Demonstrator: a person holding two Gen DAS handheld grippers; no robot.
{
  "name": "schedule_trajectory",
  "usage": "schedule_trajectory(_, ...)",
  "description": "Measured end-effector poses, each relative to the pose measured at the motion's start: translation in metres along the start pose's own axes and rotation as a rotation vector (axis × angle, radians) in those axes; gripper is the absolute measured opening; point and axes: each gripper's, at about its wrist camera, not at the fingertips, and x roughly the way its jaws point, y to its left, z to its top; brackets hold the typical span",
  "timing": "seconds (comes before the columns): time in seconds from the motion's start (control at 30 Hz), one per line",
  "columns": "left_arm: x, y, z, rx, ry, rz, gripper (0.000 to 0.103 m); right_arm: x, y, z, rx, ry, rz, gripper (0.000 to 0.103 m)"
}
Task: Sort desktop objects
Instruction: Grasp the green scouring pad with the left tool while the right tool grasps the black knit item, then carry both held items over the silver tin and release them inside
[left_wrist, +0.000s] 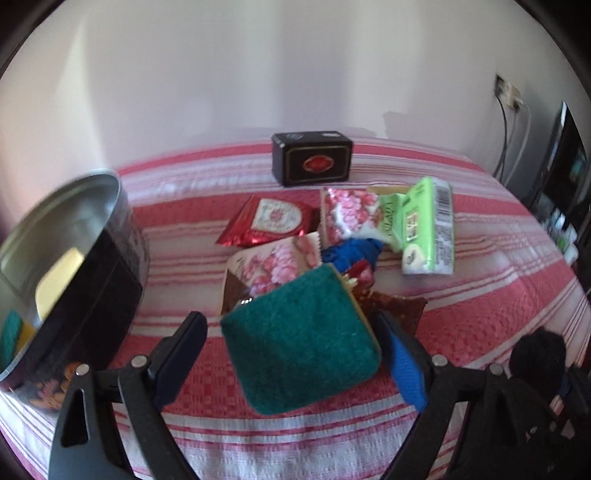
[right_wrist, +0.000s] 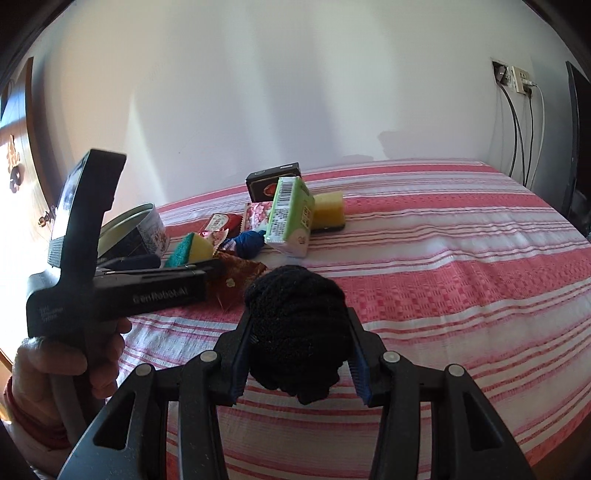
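while the right gripper (right_wrist: 299, 354) clamps a black yarn ball (right_wrist: 295, 332), the left gripper (left_wrist: 291, 343) brackets a green sponge (left_wrist: 303, 343). left jaws wide; whether pads press, cannot tell. open tin (left_wrist: 70, 258) at desk's left edge.

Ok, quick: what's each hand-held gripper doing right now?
Left hand-held gripper: jaws wide, green sponge between them; grip cannot be told.
Right hand-held gripper: closed on black yarn ball.
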Motion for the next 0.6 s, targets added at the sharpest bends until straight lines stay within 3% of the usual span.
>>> schedule_trajectory(0.1,0.004,0.008,-0.002,-0.048,0.028,-0.065,0.077,0.002,-0.002,-0.002,0.014,0.003,0.01,0.048)
schedule_trajectory(0.3,0.003,0.022,-0.006,-0.11,0.023,-0.152,0.071,0.003,0.0,-0.004,0.023,0.001,0.008,0.048)
schedule_trajectory(0.47,-0.015,0.023,-0.003,-0.079,-0.045,-0.153,0.071,-0.004,-0.001,0.0,0.047,-0.032,0.008,0.048)
schedule_trajectory(0.6,-0.029,0.023,0.003,-0.018,-0.114,-0.104,0.071,-0.005,0.004,0.004,0.044,-0.041,0.005,0.048)
